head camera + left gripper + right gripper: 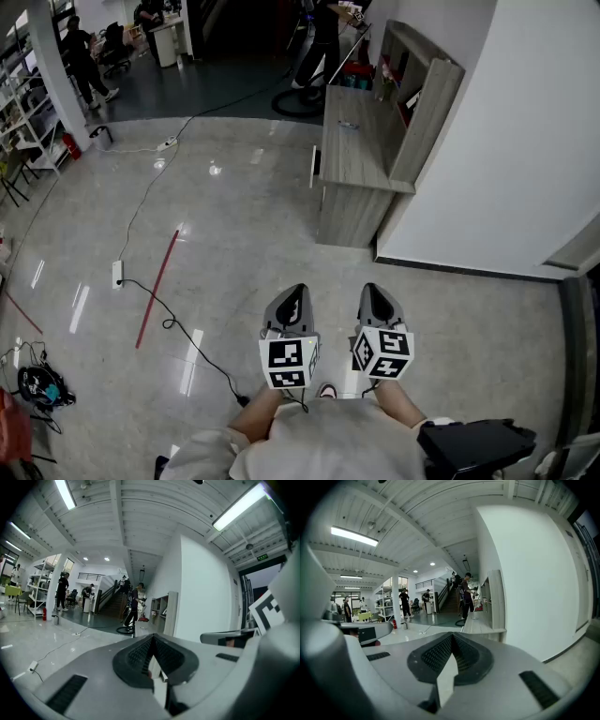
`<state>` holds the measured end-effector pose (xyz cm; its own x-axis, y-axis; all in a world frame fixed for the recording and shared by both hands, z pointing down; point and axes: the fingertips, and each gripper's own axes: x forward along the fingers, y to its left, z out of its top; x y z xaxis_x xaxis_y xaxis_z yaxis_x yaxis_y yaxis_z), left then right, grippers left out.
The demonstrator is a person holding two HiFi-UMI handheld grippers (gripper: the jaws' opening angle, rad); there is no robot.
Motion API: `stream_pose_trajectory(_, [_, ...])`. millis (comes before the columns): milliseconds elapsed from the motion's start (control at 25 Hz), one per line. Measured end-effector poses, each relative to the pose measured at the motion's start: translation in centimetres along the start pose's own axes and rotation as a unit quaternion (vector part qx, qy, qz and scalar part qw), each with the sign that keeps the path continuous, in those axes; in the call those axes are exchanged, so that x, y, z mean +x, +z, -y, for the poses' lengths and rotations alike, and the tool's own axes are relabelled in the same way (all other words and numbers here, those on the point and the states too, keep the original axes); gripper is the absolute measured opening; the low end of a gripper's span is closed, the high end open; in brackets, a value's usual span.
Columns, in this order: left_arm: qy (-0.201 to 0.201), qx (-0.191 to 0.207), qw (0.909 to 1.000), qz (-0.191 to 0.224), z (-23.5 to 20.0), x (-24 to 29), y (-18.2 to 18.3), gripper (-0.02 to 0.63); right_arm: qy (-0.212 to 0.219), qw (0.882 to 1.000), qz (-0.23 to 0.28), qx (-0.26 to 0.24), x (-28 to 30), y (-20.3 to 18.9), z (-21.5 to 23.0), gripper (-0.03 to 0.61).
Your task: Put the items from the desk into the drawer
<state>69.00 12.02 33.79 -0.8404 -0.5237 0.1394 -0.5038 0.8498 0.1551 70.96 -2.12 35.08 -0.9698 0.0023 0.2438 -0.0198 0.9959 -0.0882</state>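
Note:
A wooden desk (pixel 352 150) with a shelf unit (pixel 422 103) on top stands against the white wall, well ahead of me. Small items lie on the desk: a little one (pixel 349 125) mid-top and red and pink things (pixel 361 77) at its far end. A pale drawer front (pixel 314 165) shows on the desk's near-left side. My left gripper (pixel 298 294) and right gripper (pixel 372 292) are held side by side close to my body, over the floor. Both are shut and hold nothing. The desk (pixel 480 625) appears far off in the right gripper view, and smaller (pixel 143 628) in the left gripper view.
Black cables and a power strip (pixel 117 273) trail across the shiny floor at left, beside a red floor line (pixel 157 286). A person (pixel 323 42) stands by a black hose (pixel 298 101) at the desk's far end. Shelving (pixel 23 103) lines the far left.

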Motion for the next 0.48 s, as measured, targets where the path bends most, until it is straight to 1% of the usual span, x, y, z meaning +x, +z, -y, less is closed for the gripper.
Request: stream_pose_trajectory(480, [0.010, -0.004, 0.9999, -0.005, -1.6, 0.0, 0.5, -0.003, 0.002, 1.000, -0.004, 0.002, 0.8, 0.6, -1.1, -0.002])
